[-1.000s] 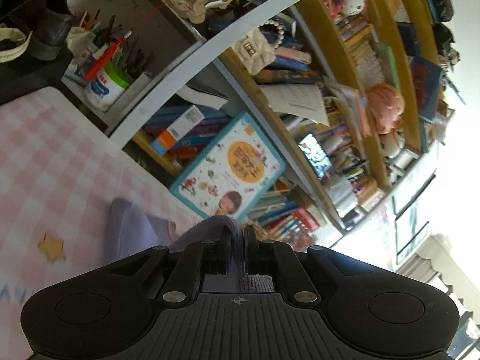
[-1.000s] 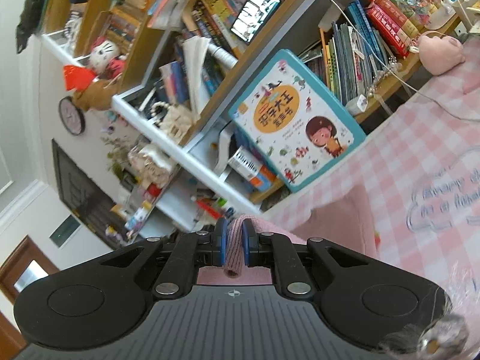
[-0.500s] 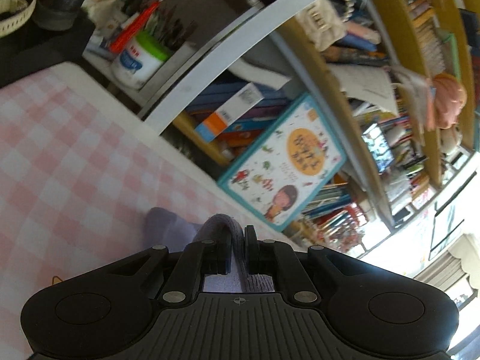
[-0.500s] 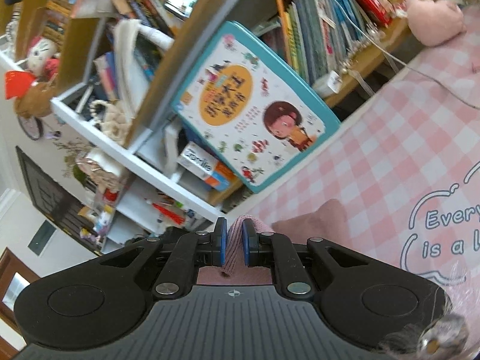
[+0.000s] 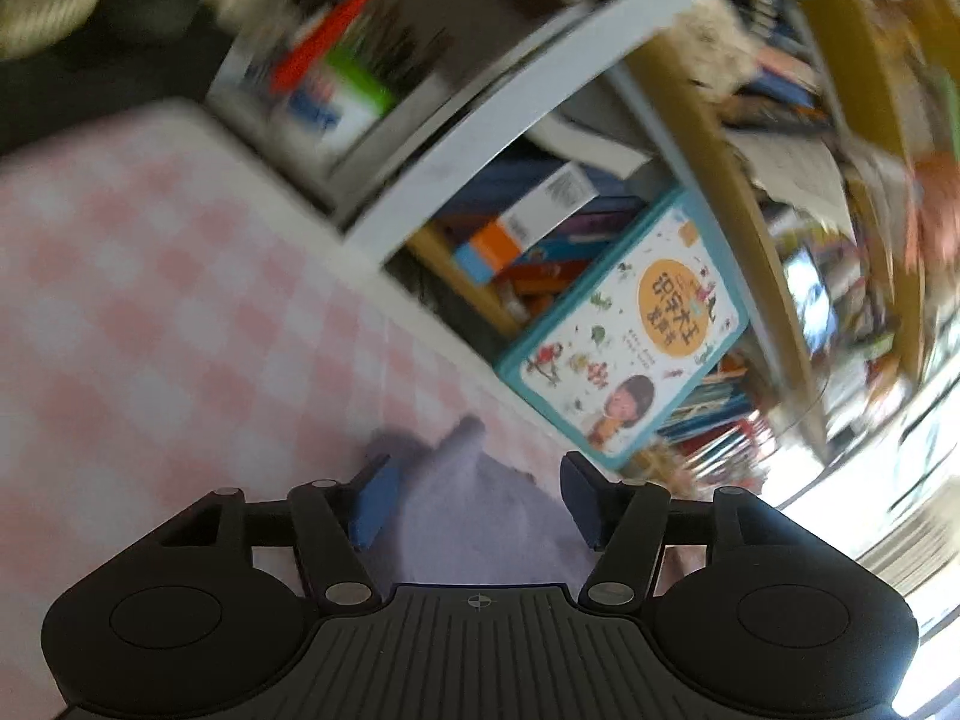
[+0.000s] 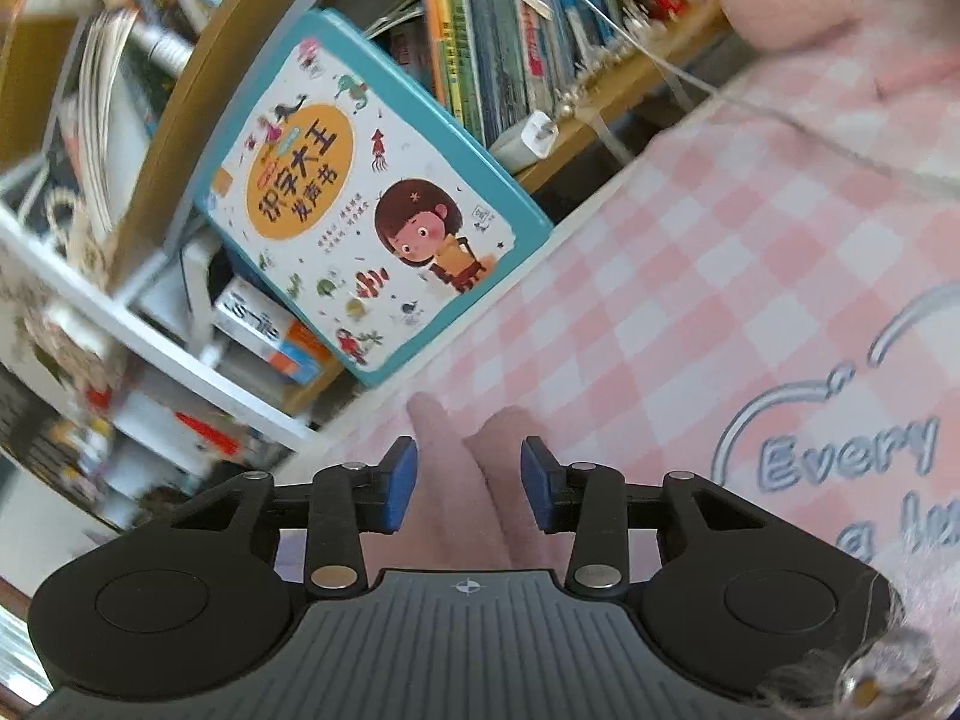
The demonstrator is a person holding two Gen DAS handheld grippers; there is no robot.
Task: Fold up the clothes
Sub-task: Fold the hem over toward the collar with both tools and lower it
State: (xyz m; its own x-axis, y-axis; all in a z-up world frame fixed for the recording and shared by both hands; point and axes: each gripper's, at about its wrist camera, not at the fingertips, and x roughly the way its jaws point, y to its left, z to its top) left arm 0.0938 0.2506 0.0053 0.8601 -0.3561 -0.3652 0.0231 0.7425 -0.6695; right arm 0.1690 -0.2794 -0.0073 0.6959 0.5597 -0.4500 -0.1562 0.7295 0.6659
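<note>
Both tools stand wide, holding nothing. The left tool [image 5: 474, 495] straddles the garment [image 5: 480, 516] lying on the checked counter [image 5: 180, 300]; the right tool [image 6: 468, 489] straddles its pink edge [image 6: 462, 480], probably released to lay the fold flat.

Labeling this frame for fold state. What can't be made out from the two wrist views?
- Left wrist: motion blur smears the shelf clutter and the purple garment; its outline and folds are unclear.
- Left wrist: the left tool body hides the garment's near part.
- Right wrist: the pink garment runs under the right tool; its extent is hidden.
- Right wrist: the tablecloth lettering is cut by the right edge.
</note>
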